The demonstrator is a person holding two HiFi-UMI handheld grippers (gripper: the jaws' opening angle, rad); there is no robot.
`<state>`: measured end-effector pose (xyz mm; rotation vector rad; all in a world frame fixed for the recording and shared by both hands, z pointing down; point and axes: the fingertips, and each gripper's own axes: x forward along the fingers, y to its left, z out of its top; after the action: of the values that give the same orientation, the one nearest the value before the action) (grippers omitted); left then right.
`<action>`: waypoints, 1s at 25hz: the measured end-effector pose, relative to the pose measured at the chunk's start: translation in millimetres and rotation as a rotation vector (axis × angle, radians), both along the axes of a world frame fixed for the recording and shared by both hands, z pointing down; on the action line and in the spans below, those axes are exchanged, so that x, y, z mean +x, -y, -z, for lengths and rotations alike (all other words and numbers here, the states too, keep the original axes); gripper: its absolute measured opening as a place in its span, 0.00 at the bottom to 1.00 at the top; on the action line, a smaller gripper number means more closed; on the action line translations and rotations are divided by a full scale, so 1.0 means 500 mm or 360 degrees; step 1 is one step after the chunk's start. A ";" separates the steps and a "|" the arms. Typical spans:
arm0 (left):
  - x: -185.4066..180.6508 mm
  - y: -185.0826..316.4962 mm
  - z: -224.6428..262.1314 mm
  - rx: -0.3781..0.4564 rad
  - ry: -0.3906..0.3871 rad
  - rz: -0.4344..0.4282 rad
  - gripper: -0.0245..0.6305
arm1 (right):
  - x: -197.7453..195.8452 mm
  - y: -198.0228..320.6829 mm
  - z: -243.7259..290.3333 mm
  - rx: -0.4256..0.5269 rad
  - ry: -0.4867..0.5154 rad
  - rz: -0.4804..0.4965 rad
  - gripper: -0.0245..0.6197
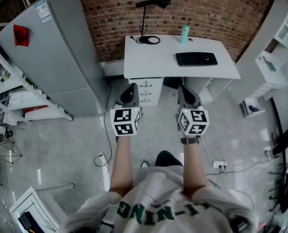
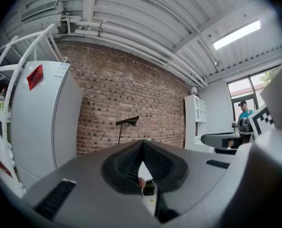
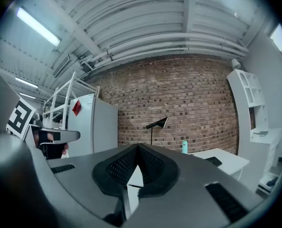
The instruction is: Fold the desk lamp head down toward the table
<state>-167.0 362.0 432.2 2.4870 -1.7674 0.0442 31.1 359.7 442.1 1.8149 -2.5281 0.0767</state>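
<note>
The black desk lamp (image 1: 152, 4) stands at the back left of the white desk (image 1: 153, 62), its flat head raised high on a thin upright stem above a round base (image 1: 148, 40). It also shows against the brick wall as the lamp (image 2: 127, 122) in the left gripper view and the lamp (image 3: 157, 123) in the right gripper view. My left gripper (image 1: 129, 93) and right gripper (image 1: 186, 94) are held level side by side in front of the desk, well short of it. Both are shut with nothing between the jaws, as the left gripper (image 2: 141, 144) and right gripper (image 3: 137, 147) show in their own views.
A teal bottle (image 1: 184, 34) and a black keyboard (image 1: 196, 58) lie on the desk's right half. A drawer unit (image 1: 146, 90) sits under it. A grey fridge (image 1: 61, 47) stands left, white shelving (image 1: 279, 42) right. Cables and a power strip (image 1: 219, 164) lie on the floor.
</note>
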 end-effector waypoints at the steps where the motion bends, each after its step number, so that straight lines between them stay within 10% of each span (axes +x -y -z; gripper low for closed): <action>1: -0.007 0.007 -0.006 -0.0010 -0.0005 0.0001 0.04 | -0.008 0.006 -0.007 -0.0009 0.0007 0.0007 0.04; 11: -0.023 0.164 -0.032 -0.0030 0.0012 -0.0009 0.04 | -0.027 0.172 -0.043 -0.0060 0.0133 0.0011 0.04; 25: 0.079 0.634 0.000 -0.0008 0.0030 0.0067 0.04 | 0.049 0.672 -0.008 -0.0041 0.0174 0.0191 0.04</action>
<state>-127.6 45.1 432.2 2.4528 -1.8240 0.0697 55.4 23.5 446.1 1.6907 -2.6898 0.2098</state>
